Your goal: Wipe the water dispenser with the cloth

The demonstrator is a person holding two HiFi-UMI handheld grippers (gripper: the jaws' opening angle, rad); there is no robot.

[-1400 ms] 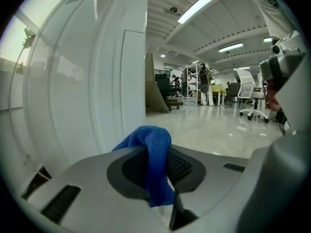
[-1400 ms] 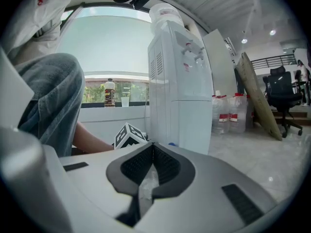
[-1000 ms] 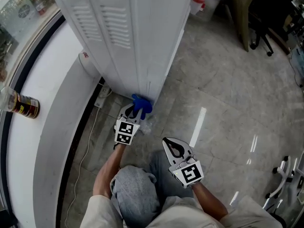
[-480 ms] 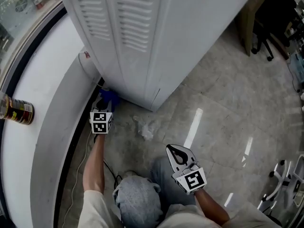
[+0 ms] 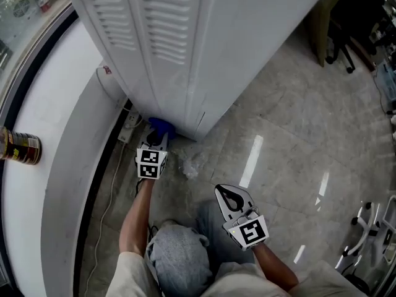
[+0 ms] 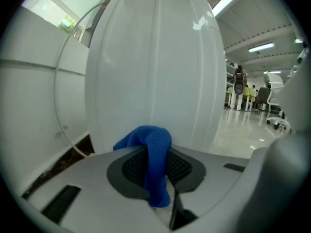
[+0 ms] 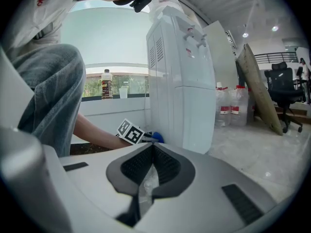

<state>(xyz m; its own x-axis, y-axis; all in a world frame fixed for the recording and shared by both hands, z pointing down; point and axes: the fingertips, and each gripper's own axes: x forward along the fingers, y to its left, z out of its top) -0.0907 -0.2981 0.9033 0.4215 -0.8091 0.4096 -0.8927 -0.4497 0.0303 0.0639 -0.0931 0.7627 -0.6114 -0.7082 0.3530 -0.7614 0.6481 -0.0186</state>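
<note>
As I crouch and look down in the head view, a tall white water dispenser (image 5: 185, 48) with louvred panels fills the top of the scene, standing on a grey tiled floor (image 5: 291, 141). My left gripper (image 5: 158, 142) reaches to the foot of the dispenser, next to its lower front corner. A blue cloth (image 5: 162, 127) bunched at the gripper's tip touches the white panel just above the floor. A crumpled clear scrap (image 5: 192, 164) lies on the floor just beside that gripper. My right gripper (image 5: 224, 193) hovers over my knee, well apart from the dispenser. A dark bottle (image 5: 18, 148) stands on the white ledge at the left edge.

From the left gripper view, the left gripper (image 6: 156, 176) has its jaws clamped on the cloth (image 6: 153, 140), which drapes over them and hangs down between the dark pads. The dispenser (image 6: 155, 67) rises straight ahead, very close.

From the right gripper view, the right gripper (image 7: 151, 152) has its jaws pressed together, with nothing held between them. Beyond them stands the dispenser (image 7: 180, 81), with the left gripper's marker cube (image 7: 129, 130) and a bit of the cloth (image 7: 156, 137) at its base. Water bottles (image 7: 228, 106) stand on the floor behind it, and the dark bottle (image 7: 107, 90) sits on the far ledge.
</note>
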